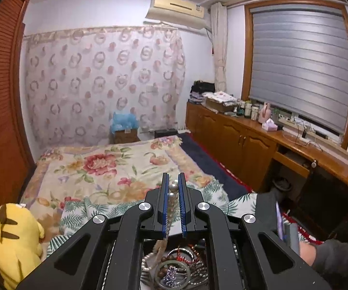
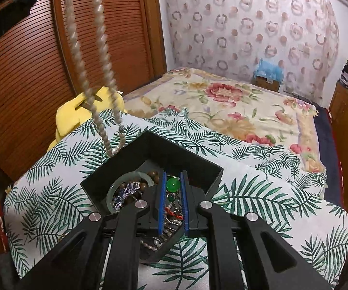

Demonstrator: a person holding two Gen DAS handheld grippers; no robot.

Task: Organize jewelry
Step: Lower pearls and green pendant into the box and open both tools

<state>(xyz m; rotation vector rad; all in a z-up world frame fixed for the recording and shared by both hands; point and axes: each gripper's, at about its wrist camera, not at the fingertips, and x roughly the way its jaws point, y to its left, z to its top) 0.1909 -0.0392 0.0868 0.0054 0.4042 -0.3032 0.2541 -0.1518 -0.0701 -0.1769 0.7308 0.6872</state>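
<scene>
A pearl necklace (image 1: 173, 188) is pinched between the pads of my left gripper (image 1: 173, 177), which is shut on it and held up over the bed. In the right wrist view the necklace (image 2: 101, 125) hangs as a long loop, its lowest point just over the far left corner of the black jewelry box (image 2: 188, 162). My right gripper (image 2: 173, 175) is low over the box, shut on a round green stone piece (image 2: 173, 183) that fills the gap between its pads. In the box lie a pale jade bangle (image 2: 125, 177), brown beads, a silver-blue ornament and small pearls.
The box rests on a leaf-print pillow (image 2: 258, 193) on a bed with a floral blanket (image 2: 234, 106). A yellow plush toy (image 1: 12, 239) lies to the left by the brown slatted wardrobe (image 2: 29, 60). Wooden cabinets (image 1: 236, 142) run along the right under the window.
</scene>
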